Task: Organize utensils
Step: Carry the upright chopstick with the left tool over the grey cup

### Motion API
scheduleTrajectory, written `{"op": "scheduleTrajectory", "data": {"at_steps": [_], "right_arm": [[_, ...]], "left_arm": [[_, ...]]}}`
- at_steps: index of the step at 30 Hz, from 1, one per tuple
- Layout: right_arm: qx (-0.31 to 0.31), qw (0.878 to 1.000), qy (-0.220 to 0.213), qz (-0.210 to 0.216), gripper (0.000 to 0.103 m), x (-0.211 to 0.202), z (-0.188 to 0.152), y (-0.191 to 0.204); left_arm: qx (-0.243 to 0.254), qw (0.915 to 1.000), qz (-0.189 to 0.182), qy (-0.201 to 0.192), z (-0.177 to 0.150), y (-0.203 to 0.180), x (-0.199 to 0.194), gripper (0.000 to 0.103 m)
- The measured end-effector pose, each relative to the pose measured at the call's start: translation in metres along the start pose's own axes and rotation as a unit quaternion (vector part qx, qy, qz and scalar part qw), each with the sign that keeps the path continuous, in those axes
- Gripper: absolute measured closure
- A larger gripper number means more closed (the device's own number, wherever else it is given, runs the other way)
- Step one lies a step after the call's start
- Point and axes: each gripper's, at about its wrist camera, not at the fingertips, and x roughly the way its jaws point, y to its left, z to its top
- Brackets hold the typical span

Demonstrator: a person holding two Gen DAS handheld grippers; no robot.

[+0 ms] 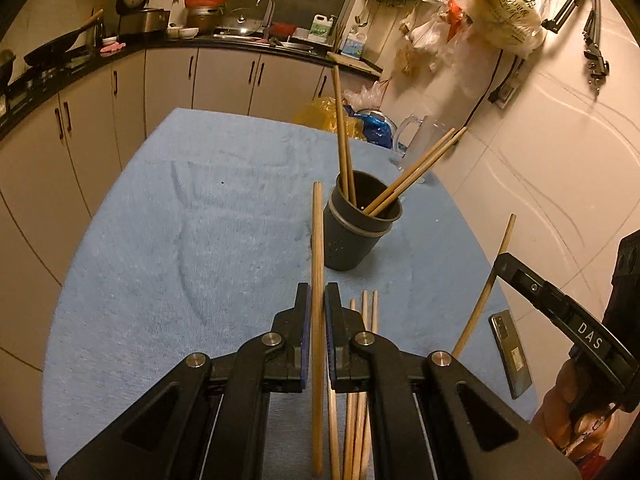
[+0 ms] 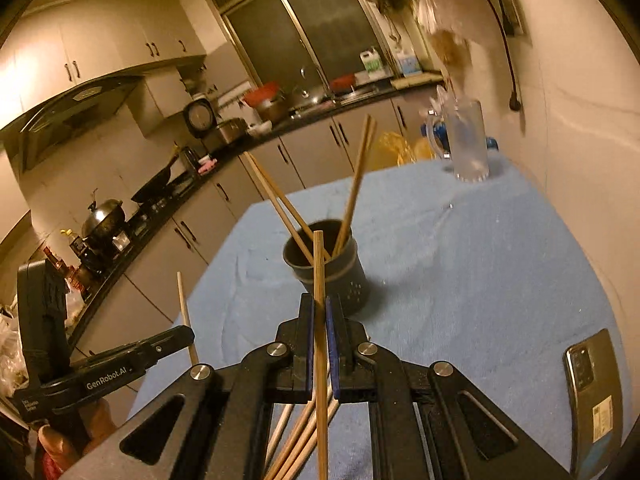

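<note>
Blue-toweled table (image 1: 160, 240): both grippers, left (image 1: 318, 308) and right (image 2: 319, 316), pinch a chopstick each (mid-transfer); next, tips into the holder (image 1: 356, 232).

Each wrist camera looks forward and down along its own tongs, close above the blue-covered desk (image 1: 168, 240); both share the dark holder (image 1: 358, 226) (image 2: 332, 260).

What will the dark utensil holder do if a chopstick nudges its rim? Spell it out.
The utensil holder looks tall and narrow with a base smaller than its rim, so a sideways push near the top could tip it. The four chopsticks leaning outward probably add leverage. The blue towel under it likely grips, favouring tipping over sliding.
</note>
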Motion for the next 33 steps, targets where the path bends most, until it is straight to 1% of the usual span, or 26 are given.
{"op": "scheduleTrajectory", "data": {"at_steps": [7, 25, 33], "right_arm": [[-0.006, 1.0, -0.022, 0.006, 0.096, -0.01, 0.002, 0.003], [-0.001, 0.999, -0.048, 0.007, 0.096, -0.024, 0.01, -0.003], [-0.002, 0.998, -0.061, 0.006, 0.096, -0.031, 0.017, -0.004]], "left_arm": [[0.003, 0.9999, -0.004, -0.01, 0.001, -0.003, -0.007, 0.097], [0.009, 0.9996, 0.0, -0.028, 0.009, -0.01, -0.018, 0.097], [0.019, 0.9989, -0.003, -0.043, 0.019, -0.017, -0.027, 0.097]]}}
